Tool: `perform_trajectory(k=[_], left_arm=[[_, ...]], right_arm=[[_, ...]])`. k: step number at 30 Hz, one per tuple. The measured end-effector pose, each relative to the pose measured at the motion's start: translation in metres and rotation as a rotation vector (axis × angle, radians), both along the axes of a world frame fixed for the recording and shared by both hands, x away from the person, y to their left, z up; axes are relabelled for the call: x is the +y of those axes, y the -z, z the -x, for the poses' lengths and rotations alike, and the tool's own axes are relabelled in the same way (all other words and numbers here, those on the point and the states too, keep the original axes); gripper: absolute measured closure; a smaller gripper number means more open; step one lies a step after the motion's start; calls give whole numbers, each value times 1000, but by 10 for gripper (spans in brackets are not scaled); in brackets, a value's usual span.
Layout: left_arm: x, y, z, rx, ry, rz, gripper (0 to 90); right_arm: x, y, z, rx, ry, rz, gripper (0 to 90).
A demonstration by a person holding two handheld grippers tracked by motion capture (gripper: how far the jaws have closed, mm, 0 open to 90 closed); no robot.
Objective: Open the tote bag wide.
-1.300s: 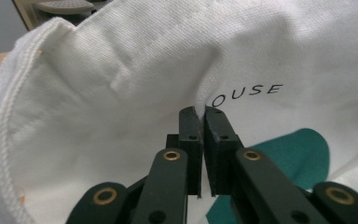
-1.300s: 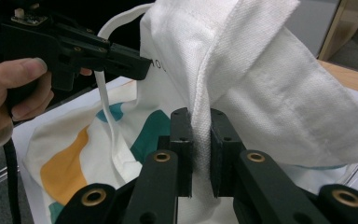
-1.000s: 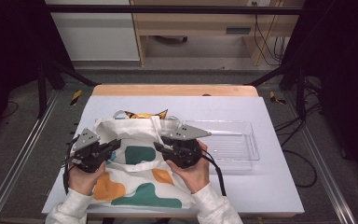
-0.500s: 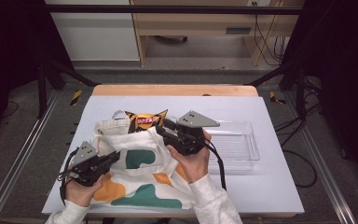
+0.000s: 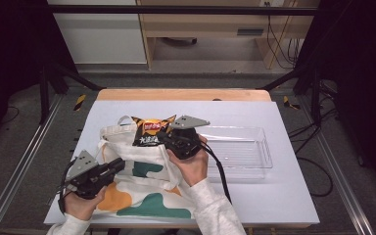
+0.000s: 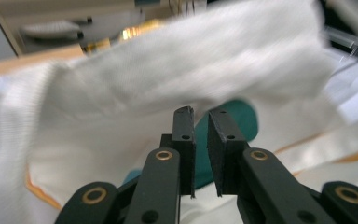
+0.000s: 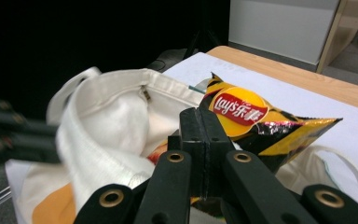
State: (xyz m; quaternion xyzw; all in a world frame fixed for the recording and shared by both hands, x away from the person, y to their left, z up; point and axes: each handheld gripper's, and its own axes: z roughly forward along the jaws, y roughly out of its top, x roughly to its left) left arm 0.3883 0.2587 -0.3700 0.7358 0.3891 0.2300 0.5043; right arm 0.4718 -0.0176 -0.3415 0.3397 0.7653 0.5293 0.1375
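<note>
Canvas tote bag lies beside the clear tray, chip bag half out. Right gripper has just clenched onto the chips; left gripper, jaws just parting, has loosed the cloth. Tray placement remains.

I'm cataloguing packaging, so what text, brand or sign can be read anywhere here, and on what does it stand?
"Lay's" followed by two Chinese characters, "乐事": white script on the red and yellow roundel of the chip bag.
Light lettering lower on the same chip bag, in the high view: too small and blurred to read.
Tote bag: coloured patches, no readable words.
</note>
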Motion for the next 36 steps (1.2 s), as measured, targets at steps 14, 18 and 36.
perform_trajectory(k=[14, 18, 36], left_arm=[[12, -14, -50, 83, -63, 2, 803], [14, 12, -55, 170, -62, -78, 815], [23, 60, -27, 275, -47, -183, 829]], right_arm=[[4, 26, 28, 20, -56, 57, 894], [2, 38, 36, 38, -70, 46, 900], [-5, 90, 58, 123, -75, 34, 900]])
